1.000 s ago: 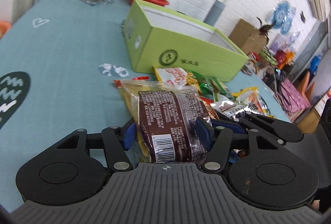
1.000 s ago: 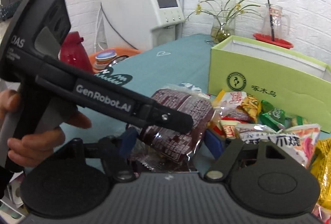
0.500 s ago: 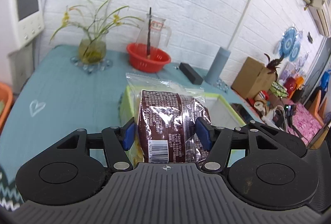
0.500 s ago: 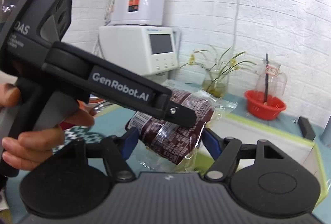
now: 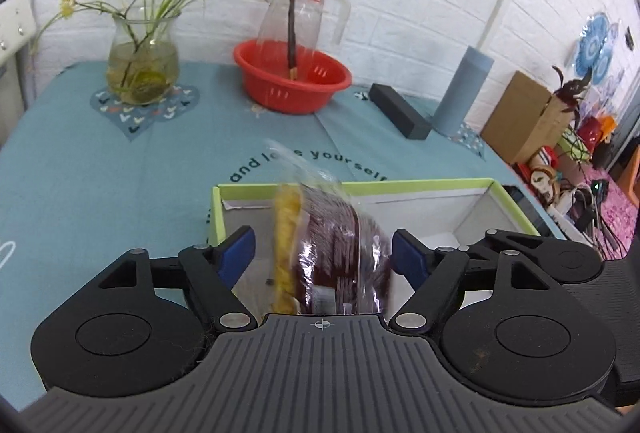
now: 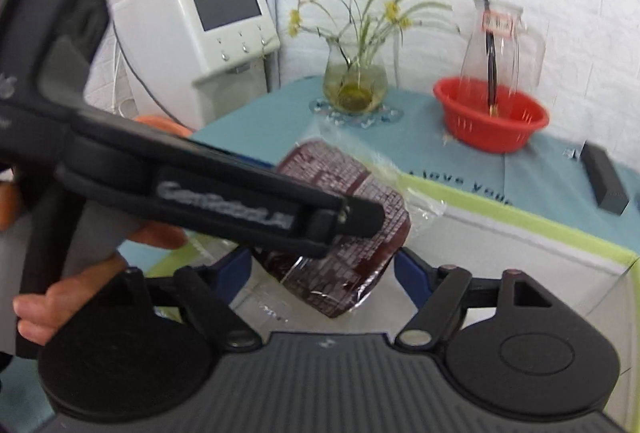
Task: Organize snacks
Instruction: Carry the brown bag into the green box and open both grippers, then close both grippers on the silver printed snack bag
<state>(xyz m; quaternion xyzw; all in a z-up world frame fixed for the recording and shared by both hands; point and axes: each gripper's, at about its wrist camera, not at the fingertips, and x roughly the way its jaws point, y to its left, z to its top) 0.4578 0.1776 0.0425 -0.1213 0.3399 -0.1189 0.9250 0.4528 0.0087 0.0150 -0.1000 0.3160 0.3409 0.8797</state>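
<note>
A brown snack packet in clear wrap [image 5: 340,253] hangs tilted and blurred between the open fingers of my left gripper [image 5: 324,253], over the open green box [image 5: 400,187]. Neither blue pad touches it. In the right wrist view the same packet [image 6: 352,201] shows above the green box's rim [image 6: 520,221], with the left gripper's body [image 6: 224,201] across it. My right gripper [image 6: 324,269] is open and empty, just behind the packet.
A red basket [image 5: 292,81] with a glass jug, a vase of flowers [image 5: 142,69], a black block [image 5: 400,111] and a blue-grey cylinder [image 5: 464,93] stand at the table's far side. A white machine [image 6: 200,37] stands left of the table.
My left gripper carried the packet from the snack pile up over the green box, then opened; the packet has turned and is slipping down. The right gripper followed alongside, open.
</note>
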